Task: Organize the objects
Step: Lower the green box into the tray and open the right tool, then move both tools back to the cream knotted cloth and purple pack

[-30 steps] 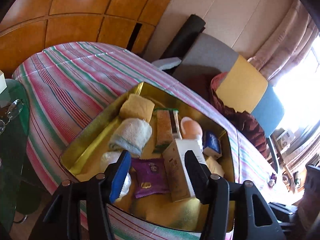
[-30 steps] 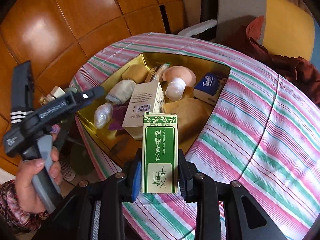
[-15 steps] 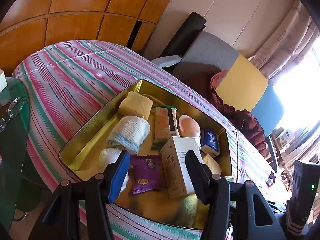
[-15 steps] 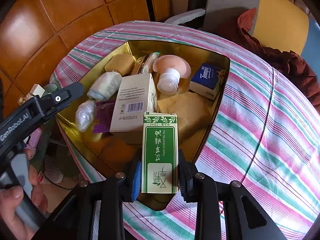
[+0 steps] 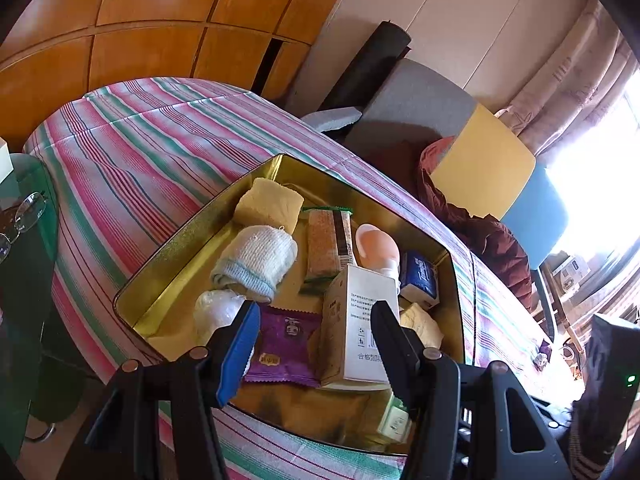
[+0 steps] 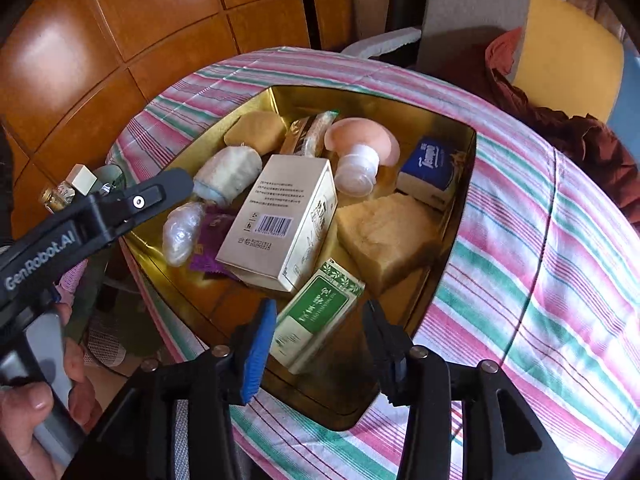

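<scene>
A gold tin tray (image 6: 460, 216) (image 5: 168, 256) sits on the striped tablecloth and holds several items. The green essential-oil box (image 6: 316, 314) lies tilted in the tray's near corner, free between my open right gripper's (image 6: 318, 320) fingers; it also shows in the left wrist view (image 5: 394, 420). A white carton (image 6: 280, 224) (image 5: 360, 328) lies beside it. My left gripper (image 5: 316, 328) is open and empty above the tray's near edge, over a purple sachet (image 5: 288, 348).
The tray also holds a yellow sponge (image 6: 384, 236), a blue tissue pack (image 6: 430, 164), a pink mushroom-shaped bottle (image 6: 360, 152), a rolled white cloth (image 6: 230, 174), a snack bar (image 5: 326, 240) and a plastic-wrapped ball (image 6: 182, 232). A glass side table (image 5: 24, 216) stands at left, chairs behind.
My right gripper opened and let go of the green box, which now lies tilted in the tray. The left gripper stayed open and shifted slightly.
</scene>
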Demonstrator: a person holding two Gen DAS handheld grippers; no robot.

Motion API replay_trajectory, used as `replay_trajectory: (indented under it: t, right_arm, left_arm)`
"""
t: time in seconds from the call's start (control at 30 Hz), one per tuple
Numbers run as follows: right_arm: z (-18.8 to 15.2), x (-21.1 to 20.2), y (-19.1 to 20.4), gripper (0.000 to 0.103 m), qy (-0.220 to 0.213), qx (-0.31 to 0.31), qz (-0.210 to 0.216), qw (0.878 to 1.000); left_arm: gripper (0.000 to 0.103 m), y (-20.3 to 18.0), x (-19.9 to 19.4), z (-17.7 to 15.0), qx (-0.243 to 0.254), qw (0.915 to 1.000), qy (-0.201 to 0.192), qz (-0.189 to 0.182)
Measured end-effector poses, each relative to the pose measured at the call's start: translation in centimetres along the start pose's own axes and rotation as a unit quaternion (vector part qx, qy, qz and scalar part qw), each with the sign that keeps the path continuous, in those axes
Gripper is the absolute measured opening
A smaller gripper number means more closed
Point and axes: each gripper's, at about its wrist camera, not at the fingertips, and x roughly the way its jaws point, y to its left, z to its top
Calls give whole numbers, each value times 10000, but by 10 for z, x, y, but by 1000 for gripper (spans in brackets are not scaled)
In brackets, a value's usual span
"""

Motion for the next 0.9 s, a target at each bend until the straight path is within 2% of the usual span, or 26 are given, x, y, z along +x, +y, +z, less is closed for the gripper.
replay_trajectory:
  t: [0.2,0.33,0.53,0.67,0.9]
  right_arm:
    - [-1,-15,-7,46,-222,36,-177,9996]
    - [-3,-23,-16,50,-325,106,-334,9989]
    - [-7,-32,-38,52,-365,144,-753,9964]
    - [-17,-39,-63,59,-327,242,-1015,9940]
    - [-49,-42,-131,60,18,725,-1378,9878]
  left_arm:
    - [58,-5,2,-5,98,9999,57,-49]
    - [58,-13,3,-9,225,9993,147,-261]
    - [58,-34,0,-17,653,9972,147,-332]
    - [58,-49,-3,-23,983,9942,102,-431]
    - [58,-84,-9,-42,1662,9823,140,-852]
